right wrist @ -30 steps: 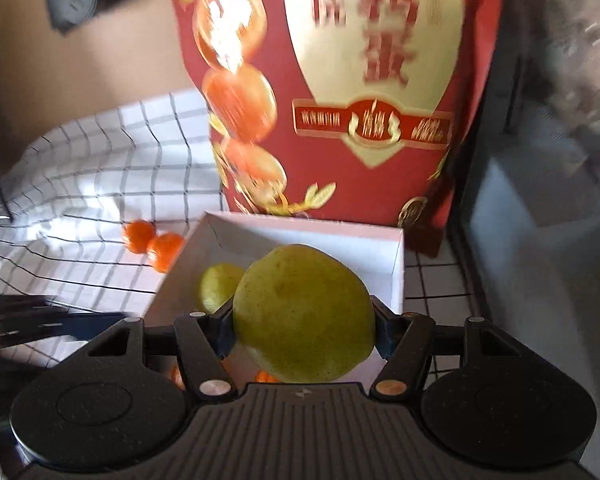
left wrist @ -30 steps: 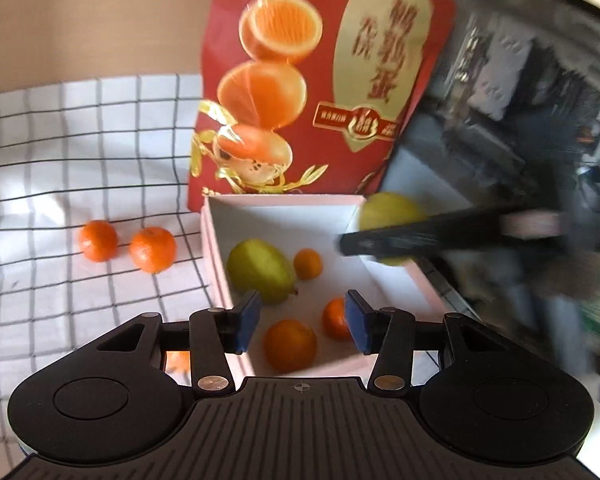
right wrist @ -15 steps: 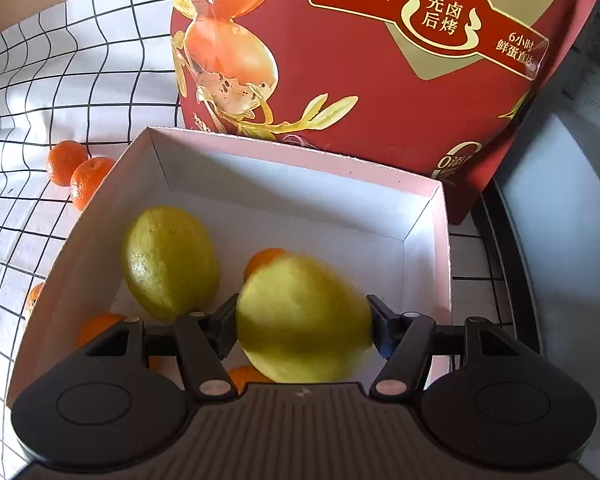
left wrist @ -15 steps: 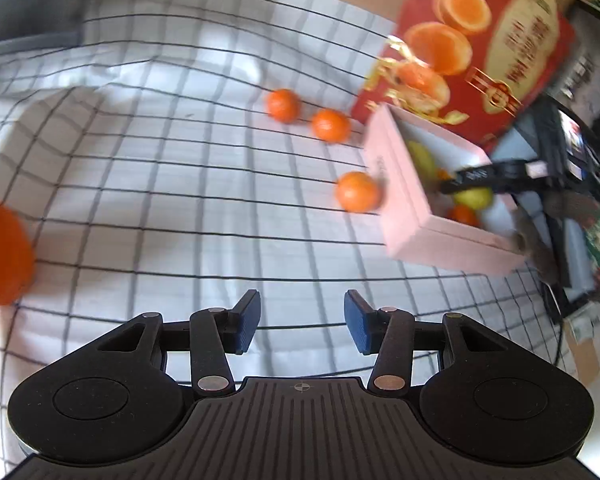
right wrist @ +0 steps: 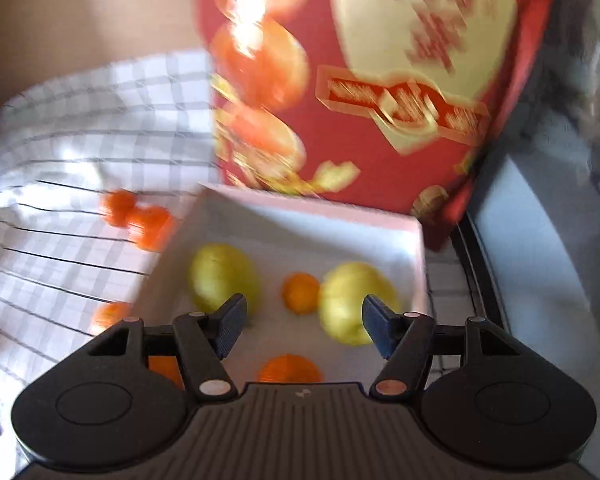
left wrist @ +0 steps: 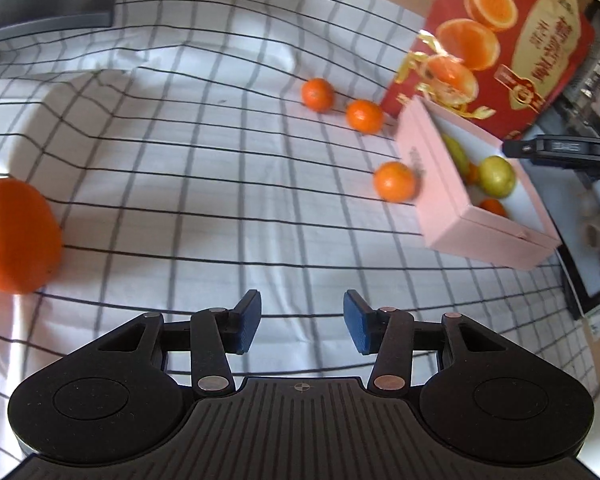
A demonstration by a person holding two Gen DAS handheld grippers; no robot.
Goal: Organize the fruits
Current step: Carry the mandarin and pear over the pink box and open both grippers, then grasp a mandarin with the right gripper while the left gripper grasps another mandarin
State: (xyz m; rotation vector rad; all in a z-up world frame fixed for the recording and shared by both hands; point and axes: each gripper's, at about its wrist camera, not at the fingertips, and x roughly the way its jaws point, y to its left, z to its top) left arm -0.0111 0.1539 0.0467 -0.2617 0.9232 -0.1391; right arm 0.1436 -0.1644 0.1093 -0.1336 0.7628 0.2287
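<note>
Round orange and yellow-green fruits: five sit inside pink cardboard box (left wrist: 452,216); four oranges outside it left. My jaws spread, both empty.

Left wrist view: high over the checked cloth (left wrist: 180,160), looking down and forward, well back from the pink box (left wrist: 440,184) at its right.
Right wrist view: close above the box (right wrist: 380,220), facing the red carton (right wrist: 380,140).
Shared: box, carton (left wrist: 540,60), 2 tangerines (left wrist: 318,94).

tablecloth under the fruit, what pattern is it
White tablecloth with a thin black grid of lines; clearest in the left wrist view.
</note>
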